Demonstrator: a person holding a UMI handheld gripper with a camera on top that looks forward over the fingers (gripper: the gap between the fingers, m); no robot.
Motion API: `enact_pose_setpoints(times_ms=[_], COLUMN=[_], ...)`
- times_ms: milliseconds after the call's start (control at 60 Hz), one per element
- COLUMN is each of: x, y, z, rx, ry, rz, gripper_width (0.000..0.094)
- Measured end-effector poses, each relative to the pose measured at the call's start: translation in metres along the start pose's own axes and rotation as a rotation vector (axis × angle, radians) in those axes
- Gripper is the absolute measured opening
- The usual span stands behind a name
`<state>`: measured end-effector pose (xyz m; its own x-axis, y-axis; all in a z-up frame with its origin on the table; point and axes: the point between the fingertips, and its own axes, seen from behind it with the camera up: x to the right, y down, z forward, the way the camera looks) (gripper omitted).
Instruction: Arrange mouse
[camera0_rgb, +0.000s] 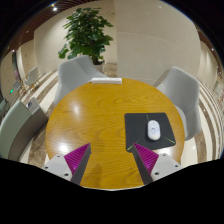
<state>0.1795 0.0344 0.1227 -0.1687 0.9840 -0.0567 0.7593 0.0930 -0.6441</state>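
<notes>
A white mouse (153, 129) lies on a dark grey mouse mat (150, 131) on the right side of a round wooden table (100, 125). My gripper (111, 158) is open and empty, its magenta pads (77, 157) spread wide above the table's near part. The mouse lies beyond the right finger (150, 158), just ahead of it and apart from it. The right finger's tip overlaps the mat's near edge in view.
Two white chairs stand at the table's far side, one on the left (77, 72) and one on the right (177, 88). A green potted plant (85, 35) stands behind them. A curved white bench (22, 120) runs round the left.
</notes>
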Motion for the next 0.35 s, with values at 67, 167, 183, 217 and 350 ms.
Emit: enact_pose_setpoints(times_ms=[67,167,183,217,350], x=[-0.017,-0.036,-0.039,-0.040,-0.044], y=[0.003,0.011,0.011,0.013,0.021], z=[-0.006,-0.011,-0.010,-0.010,-0.010], rx=[0.004,-0.009,-0.012,-0.017,-0.031], ry=[-0.009,-0.021,-0.019,-0.013,0.011], rz=[-0.028,-0.053,-0.057,-0.057,-0.036], gripper_width=[0.0866,0.0864,0.0865,0.0865,0.0864])
